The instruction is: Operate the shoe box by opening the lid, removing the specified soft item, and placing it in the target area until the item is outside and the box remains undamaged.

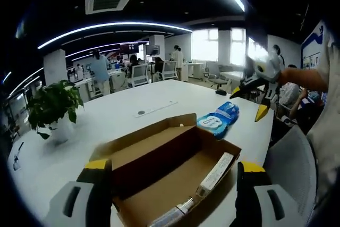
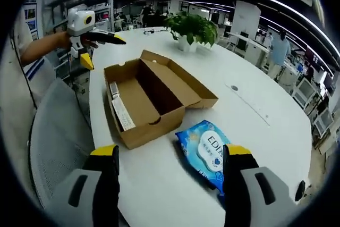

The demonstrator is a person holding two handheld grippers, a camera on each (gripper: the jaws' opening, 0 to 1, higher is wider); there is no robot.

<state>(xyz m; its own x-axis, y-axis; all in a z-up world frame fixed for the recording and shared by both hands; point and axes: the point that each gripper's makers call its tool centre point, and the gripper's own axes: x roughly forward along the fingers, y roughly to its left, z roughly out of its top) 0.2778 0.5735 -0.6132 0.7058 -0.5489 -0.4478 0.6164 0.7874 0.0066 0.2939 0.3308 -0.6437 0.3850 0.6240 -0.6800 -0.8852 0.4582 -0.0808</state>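
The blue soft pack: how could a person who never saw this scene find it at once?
Find the big white table and the open brown shoe box on it. The blue soft pack lies flat just outside the box: the one glossy blue thing, with a white label.

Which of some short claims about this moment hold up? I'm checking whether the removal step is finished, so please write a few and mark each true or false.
1. The shoe box is open, its lid folded back. True.
2. The blue wipes pack lies inside the box. False: it lies on the white table, beside the box.
3. The right gripper grips the pack. False: its jaws stand open and apart, holding nothing.
4. A potted plant stands on the table beyond the box. True.
5. The left gripper is shut. False: its jaws are open, over the near end of the box.
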